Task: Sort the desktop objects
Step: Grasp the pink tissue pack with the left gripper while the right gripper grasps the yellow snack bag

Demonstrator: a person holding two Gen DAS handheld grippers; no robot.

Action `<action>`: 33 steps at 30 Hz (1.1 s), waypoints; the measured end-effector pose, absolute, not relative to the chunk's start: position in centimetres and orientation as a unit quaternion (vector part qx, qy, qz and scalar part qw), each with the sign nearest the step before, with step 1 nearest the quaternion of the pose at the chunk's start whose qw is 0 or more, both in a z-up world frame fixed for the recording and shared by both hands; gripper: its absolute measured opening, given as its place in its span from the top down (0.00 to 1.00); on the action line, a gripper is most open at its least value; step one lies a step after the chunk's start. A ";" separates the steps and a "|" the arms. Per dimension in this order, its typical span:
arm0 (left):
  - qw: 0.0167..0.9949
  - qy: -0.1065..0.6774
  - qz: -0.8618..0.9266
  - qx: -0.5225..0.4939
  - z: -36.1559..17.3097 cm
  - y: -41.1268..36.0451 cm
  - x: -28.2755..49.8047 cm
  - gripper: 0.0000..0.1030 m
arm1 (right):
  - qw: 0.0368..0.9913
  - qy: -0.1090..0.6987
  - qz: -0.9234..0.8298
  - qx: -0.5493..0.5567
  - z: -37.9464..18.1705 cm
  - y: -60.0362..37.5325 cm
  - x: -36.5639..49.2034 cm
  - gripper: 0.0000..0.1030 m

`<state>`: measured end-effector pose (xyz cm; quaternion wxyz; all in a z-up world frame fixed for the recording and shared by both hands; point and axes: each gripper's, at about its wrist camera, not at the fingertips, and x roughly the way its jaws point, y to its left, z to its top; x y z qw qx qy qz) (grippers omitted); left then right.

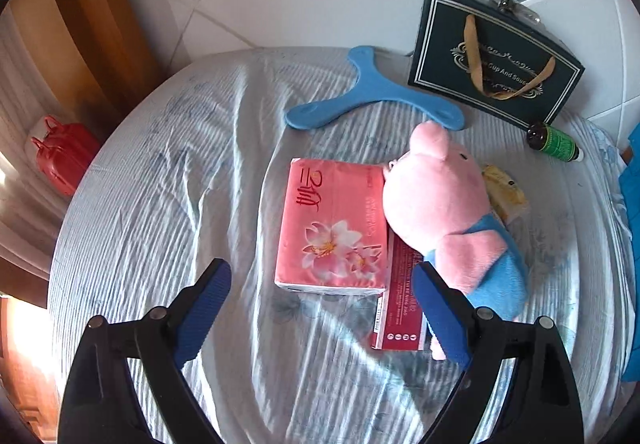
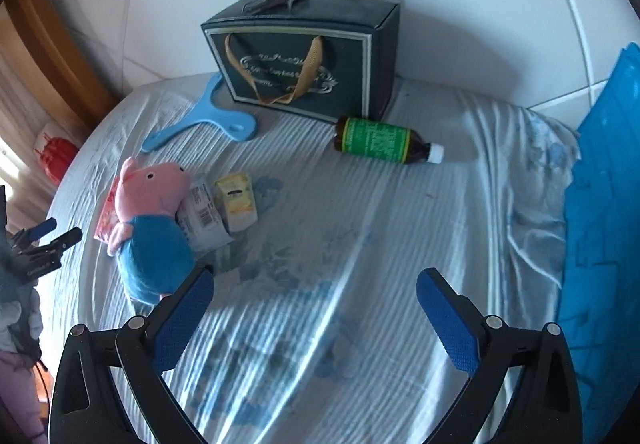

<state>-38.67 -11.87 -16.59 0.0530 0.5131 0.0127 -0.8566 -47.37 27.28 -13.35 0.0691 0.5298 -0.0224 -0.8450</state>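
A pink tissue pack [image 1: 334,224] lies on the cloth-covered table [image 1: 160,204], with a pink and blue plush pig [image 1: 452,212] leaning on its right side and over a red box [image 1: 400,308]. My left gripper [image 1: 322,280] is open just in front of the tissue pack, empty. In the right wrist view the pig [image 2: 152,220] lies at left beside a small yellow carton [image 2: 237,200] and a white packet [image 2: 202,216]. A brown bottle with a green label [image 2: 380,140] lies on its side. My right gripper [image 2: 314,292] is open and empty above bare cloth.
A dark green gift box with a ribbon handle [image 2: 304,60] stands at the back against the white tiled wall. A blue three-armed boomerang [image 1: 372,92] lies in front of it. A blue tray [image 2: 604,204] stands at the right edge. A red case [image 1: 64,156] sits beyond the table at left.
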 end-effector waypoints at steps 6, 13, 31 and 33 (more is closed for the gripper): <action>0.054 0.016 -0.839 0.542 -20.4 -12.0 -41.5 0.10 | 0.124 0.018 -0.812 0.570 -18.7 22.0 -52.3 0.00; 0.049 0.008 -0.821 0.568 -23.4 -10.8 -44.6 0.10 | 0.137 0.071 -0.779 0.608 -22.7 17.6 -56.1 0.03; 0.053 0.031 -0.820 0.569 -24.8 -12.6 -45.1 0.13 | 0.119 0.059 -0.782 0.609 -26.4 14.8 -58.7 0.74; 0.054 0.039 -0.828 0.557 -23.8 -12.7 -43.6 0.13 | 0.119 0.059 -0.794 0.593 -25.1 15.5 -57.3 0.74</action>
